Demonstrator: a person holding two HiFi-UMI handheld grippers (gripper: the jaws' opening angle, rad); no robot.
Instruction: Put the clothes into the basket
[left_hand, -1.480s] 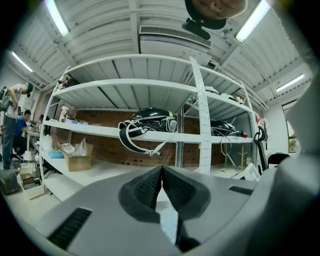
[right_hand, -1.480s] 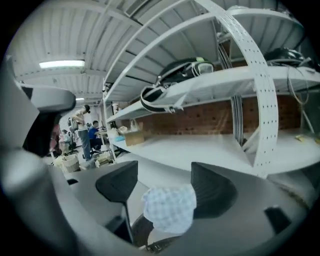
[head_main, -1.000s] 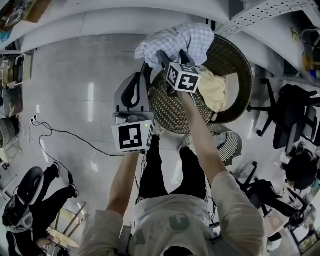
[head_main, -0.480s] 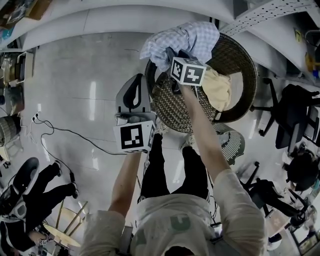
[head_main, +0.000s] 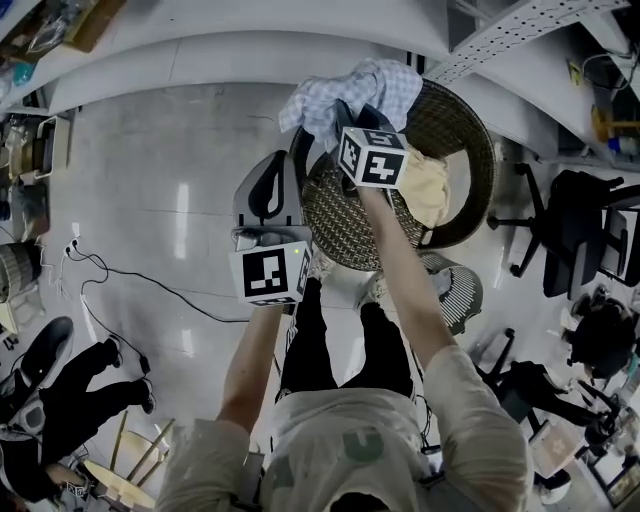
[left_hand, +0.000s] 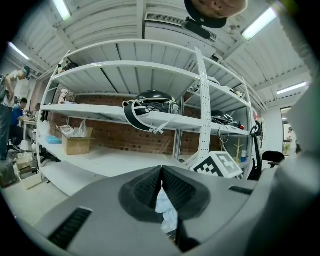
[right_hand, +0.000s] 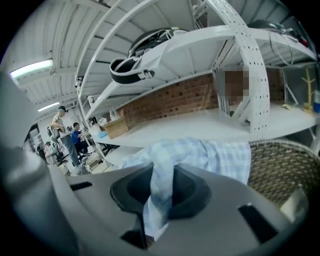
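I count one basket (head_main: 462, 108) and two cloths. My right gripper (right_hand: 159, 192) has just closed its jaws on the shirt (head_main: 365, 85) at the basket's rim; the yellow cloth (head_main: 428, 188) lies inside. My left gripper (left_hand: 161, 172), jaws together, is beside the basket over free floor (head_main: 150, 180).

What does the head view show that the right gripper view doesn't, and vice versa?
Head view only: the left gripper and a black office chair. Right gripper view only: the right gripper with its jaws, which have just been closing, pinching the checked shirt; a helmet on a shelf. Both: that shirt and the wicker basket.
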